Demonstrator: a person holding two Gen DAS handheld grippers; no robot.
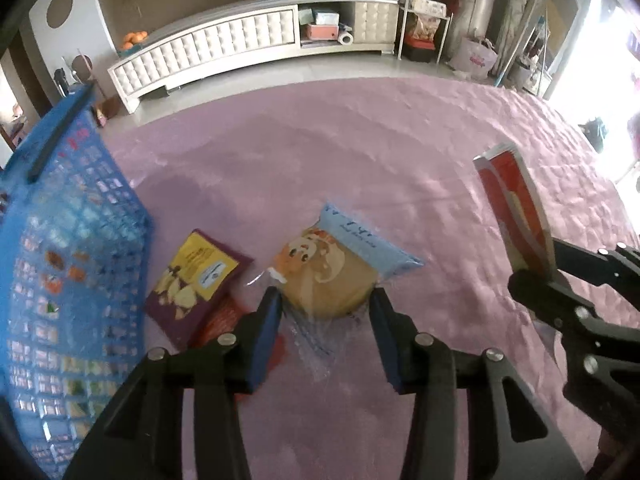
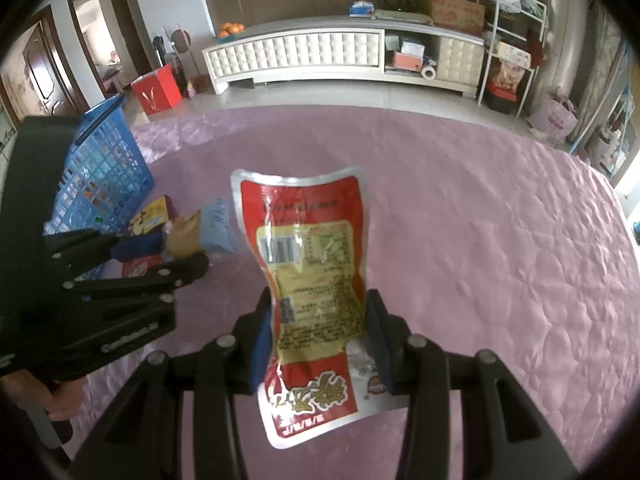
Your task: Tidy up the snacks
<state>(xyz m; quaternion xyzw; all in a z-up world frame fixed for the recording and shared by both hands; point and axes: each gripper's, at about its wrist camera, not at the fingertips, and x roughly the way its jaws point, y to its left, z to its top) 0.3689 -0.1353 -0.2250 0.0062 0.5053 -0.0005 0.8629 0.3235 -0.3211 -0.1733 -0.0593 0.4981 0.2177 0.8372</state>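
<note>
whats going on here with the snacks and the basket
A person is sorting snacks on a pink cloth with tongs in each hand. The right tongs hold a red packet up off the cloth. The left tongs have their pads on either side of a round cake in a blue wrapper. A purple packet lies beside it, next to the blue basket.

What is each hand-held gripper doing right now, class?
Left hand-held gripper: closed on the round cake packet.
Right hand-held gripper: closed on the red snack pouch, held upright.
</note>
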